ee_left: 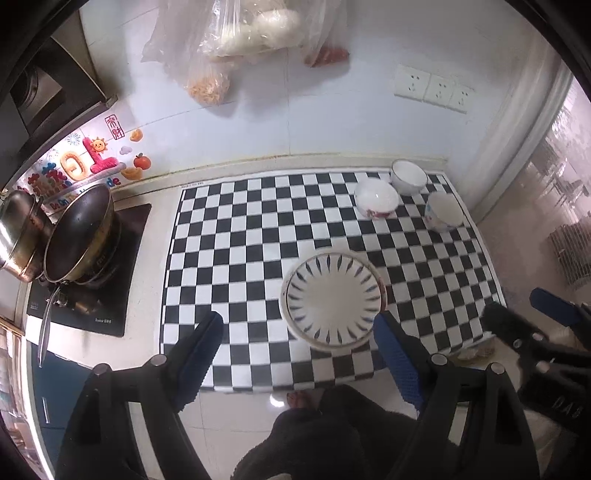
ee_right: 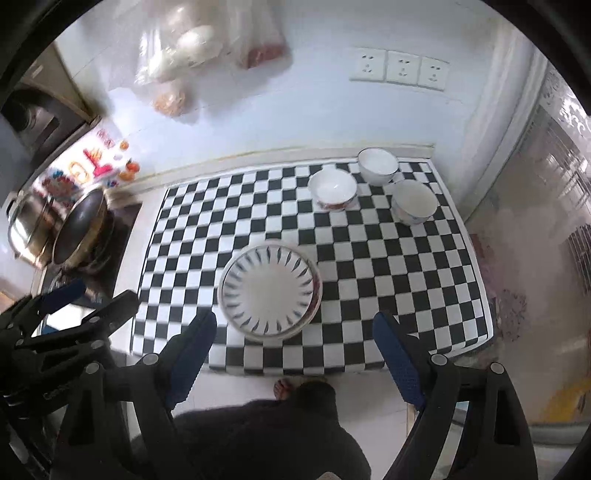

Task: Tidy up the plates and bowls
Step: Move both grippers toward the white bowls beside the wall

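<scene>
A white plate with blue dashes (ee_left: 332,299) (ee_right: 269,288) lies on the checkered mat (ee_left: 240,236) (ee_right: 388,266), stacked on another plate whose red-patterned rim (ee_left: 384,295) (ee_right: 317,293) peeks out at its right. Three white bowls stand apart at the mat's far right: one with red flowers (ee_left: 376,197) (ee_right: 332,188), a plain one (ee_left: 408,175) (ee_right: 377,164), and one with blue marks (ee_left: 443,210) (ee_right: 413,201). My left gripper (ee_left: 298,319) (ee_right: 105,291) is open, well above the counter with nothing between its fingers. My right gripper (ee_right: 295,316) (ee_left: 515,301) is open and empty beside it.
A dark wok (ee_left: 79,236) (ee_right: 79,225) and a steel pot (ee_left: 18,229) (ee_right: 27,229) sit on the black stove left of the mat. Plastic bags of food (ee_left: 243,33) (ee_right: 192,48) hang on the wall. A person's dark clothing (ee_left: 314,435) and a foot (ee_right: 282,389) show below the counter edge.
</scene>
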Tool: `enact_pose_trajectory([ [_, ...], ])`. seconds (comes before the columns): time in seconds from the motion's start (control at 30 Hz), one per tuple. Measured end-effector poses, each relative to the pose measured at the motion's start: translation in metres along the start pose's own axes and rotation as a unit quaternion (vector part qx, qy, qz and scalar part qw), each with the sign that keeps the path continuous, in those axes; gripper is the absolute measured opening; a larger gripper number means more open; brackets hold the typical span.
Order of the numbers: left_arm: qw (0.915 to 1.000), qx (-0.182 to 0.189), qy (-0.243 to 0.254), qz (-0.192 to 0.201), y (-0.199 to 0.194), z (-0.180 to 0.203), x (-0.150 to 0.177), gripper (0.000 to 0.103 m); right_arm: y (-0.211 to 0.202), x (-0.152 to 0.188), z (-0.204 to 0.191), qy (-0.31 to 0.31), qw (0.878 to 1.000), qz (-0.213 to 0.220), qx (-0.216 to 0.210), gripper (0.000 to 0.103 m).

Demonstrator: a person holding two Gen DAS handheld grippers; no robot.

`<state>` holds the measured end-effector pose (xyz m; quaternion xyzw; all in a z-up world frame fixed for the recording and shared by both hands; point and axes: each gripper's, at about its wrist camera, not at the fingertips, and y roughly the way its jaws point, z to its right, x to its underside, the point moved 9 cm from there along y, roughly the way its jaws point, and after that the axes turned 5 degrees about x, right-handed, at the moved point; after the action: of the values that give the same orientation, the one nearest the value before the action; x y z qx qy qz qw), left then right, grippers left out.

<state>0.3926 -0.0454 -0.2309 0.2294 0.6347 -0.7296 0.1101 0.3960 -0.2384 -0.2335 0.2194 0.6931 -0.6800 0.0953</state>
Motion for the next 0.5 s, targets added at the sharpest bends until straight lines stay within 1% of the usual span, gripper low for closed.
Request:
enact_pose_trajectory([
  [0.07,0.9999,-0.006,-0.004,0.010,0.006,-0.002,-0.010,0.083,0.005,-0.015,0.015,0.019,0.999,0.032,0.004,0.090],
  [0.1,0.9998,-0.008,-0.008,0.016,0.011,-0.003,-0.016,0.083,0.010,-0.022,0.023,0.025,0.999,0.046,0.014,0.091],
  [0.13,0.9996,-0.011,-0.013,0.022,0.016,-0.004,-0.024,0.083,0.014,-0.029,0.029,0.026,0.998,0.053,0.022,0.093],
  [0.17,0.9993,-0.012,-0.018,0.029,0.020,-0.004,-0.031,0.083,0.022,-0.035,0.039,0.029,0.997,0.057,0.031,0.093],
  [0.27,0.9984,-0.014,-0.036,0.040,0.040,-0.003,-0.057,0.083,0.049,-0.053,0.060,0.047,0.997,0.048,0.033,0.093],
  [0.4,0.9980,-0.008,-0.051,0.035,0.076,0.007,-0.091,0.083,0.098,-0.078,0.095,0.080,0.996,0.015,0.026,0.093],
  [0.47,0.9987,0.005,-0.049,0.014,0.103,0.019,-0.106,0.083,0.125,-0.091,0.111,0.086,0.996,0.003,0.021,0.093],
  [0.5,0.9988,0.015,-0.046,-0.006,0.120,0.025,-0.112,0.083,0.141,-0.099,0.118,0.088,0.996,-0.007,0.016,0.093],
])
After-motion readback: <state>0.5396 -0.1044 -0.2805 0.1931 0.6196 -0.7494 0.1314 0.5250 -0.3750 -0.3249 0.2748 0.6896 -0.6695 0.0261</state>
